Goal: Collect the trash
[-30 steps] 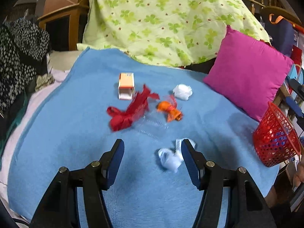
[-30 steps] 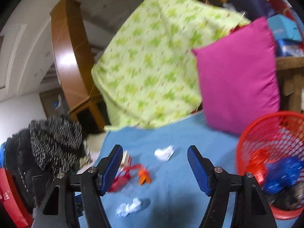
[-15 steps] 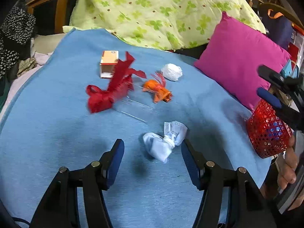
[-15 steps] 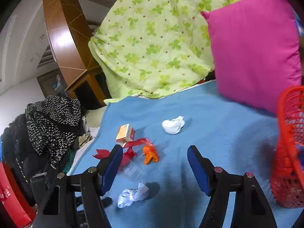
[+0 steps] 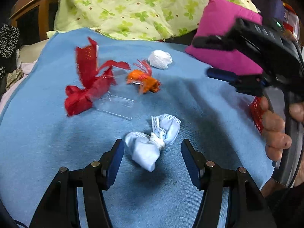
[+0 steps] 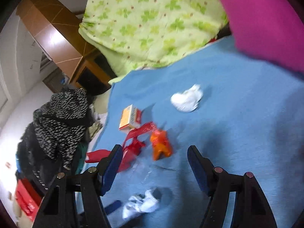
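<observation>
Soft indoor light falls evenly on the blue fleece blanket (image 5: 57, 133), and both views are fairly bright. A dull shadow pools on the blanket just beneath the crumpled pale-blue face mask (image 5: 152, 146), and a broader dark patch lies beside the orange crumpled wrapper (image 5: 144, 79). In the right wrist view a glare spot burns on the glossy brown wooden cabinet (image 6: 51, 36) beyond the blanket's far edge. That view is smeared throughout by motion blur, softening the white paper ball (image 6: 187, 98). In the left wrist view the black right gripper (image 5: 214, 57) is blurred. Fisheye bending curves both pictures, and their corners go black.
</observation>
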{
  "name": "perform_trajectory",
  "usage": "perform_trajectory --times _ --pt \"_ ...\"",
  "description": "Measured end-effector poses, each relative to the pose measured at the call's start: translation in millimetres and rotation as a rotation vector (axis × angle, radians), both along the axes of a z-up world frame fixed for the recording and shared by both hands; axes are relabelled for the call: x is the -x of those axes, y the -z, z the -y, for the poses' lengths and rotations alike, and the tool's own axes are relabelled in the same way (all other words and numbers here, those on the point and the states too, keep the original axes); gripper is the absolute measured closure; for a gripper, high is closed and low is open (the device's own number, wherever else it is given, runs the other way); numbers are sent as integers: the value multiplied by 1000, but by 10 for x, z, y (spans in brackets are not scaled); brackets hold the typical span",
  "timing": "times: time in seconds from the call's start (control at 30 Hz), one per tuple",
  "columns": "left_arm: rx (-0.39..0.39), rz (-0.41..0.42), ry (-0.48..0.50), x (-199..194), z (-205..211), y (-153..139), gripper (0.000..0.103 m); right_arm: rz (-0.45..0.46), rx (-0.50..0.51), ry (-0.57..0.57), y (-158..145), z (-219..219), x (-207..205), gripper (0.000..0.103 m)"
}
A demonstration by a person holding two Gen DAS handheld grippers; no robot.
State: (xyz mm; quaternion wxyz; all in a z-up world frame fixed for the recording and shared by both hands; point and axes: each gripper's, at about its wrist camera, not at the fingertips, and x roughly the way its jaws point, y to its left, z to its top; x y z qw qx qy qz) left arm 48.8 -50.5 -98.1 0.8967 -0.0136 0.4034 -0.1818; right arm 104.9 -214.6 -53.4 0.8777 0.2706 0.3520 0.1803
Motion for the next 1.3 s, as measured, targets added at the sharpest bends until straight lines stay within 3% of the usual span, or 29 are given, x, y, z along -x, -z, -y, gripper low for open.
perform_trajectory --times 0.13,0.2,0.27,0.4,0.53,0.6,0.67,0.83,1.1,1.3 --pt "15 -24 20 -54 36 61 53 -35 27 -55 115 -177 -225 30" --pt "36 -39 16 -73 13 82 65 -56 37 -69 188 -239 -342 34" --pt "64 -62 9 -98 -34 104 71 -81 43 -89 253 -310 -474 46" --pt "100 -78 4 -113 -85 114 77 -125 64 -94 392 -423 -714 49" --pt "99 -75 12 -99 -91 112 77 -200 100 -108 579 -563 -905 55" --pt "105 -77 14 -97 -101 109 77 -229 133 -98 660 -599 -947 65" --pt "111 -80 15 -92 -116 101 77 -219 142 -90 655 -583 -934 70" --pt "113 -83 15 -109 -176 60 77 -186 161 -53 513 -451 -757 70" --pt "92 -33 3 -61 -159 -49 45 -83 126 -2 103 -112 -246 70" --pt "34 -25 24 -99 -12 43 43 4 103 15 -200 42 147 70"
